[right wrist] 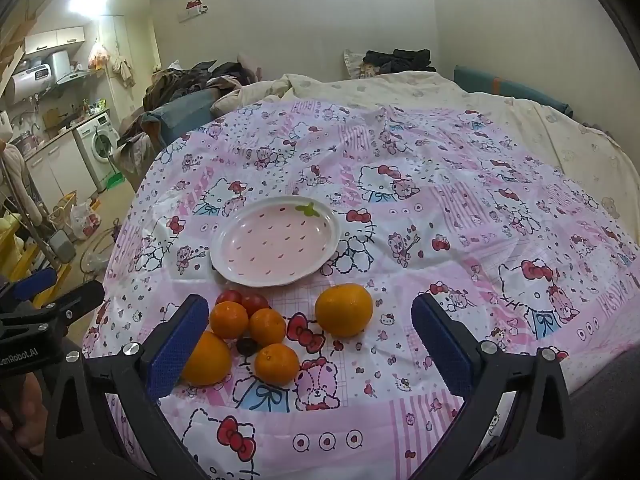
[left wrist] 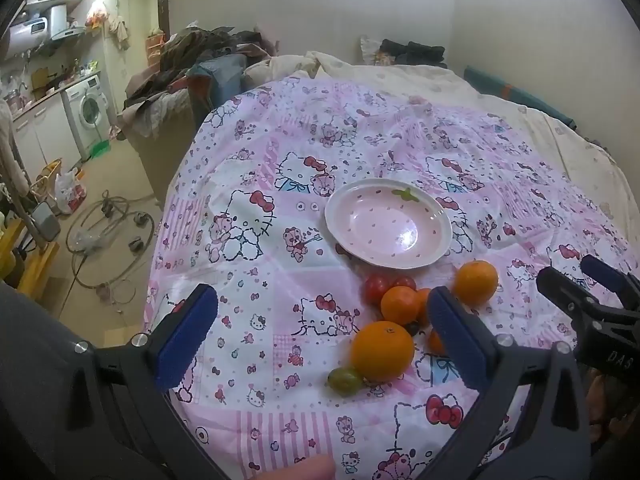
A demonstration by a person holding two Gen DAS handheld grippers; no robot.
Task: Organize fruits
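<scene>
Nothing has been lifted yet, so the sorting looks to be at its very start. The left gripper and right gripper both hover over the cartoon-cat printed pink bedspread with their blue-padded jaws spread as wide as they go, holding nothing. The shallow pink strawberry-patterned ceramic plate lies bare. Just in front of it the fruit sits in a loose cluster: a large round orange slightly apart, smaller tangerines touching one another, two red cherry tomatoes nearest the plate, and a greenish tomato, possibly unripe. I judge the next move calls for lowering one gripper around a single fruit without nudging its neighbours
</scene>
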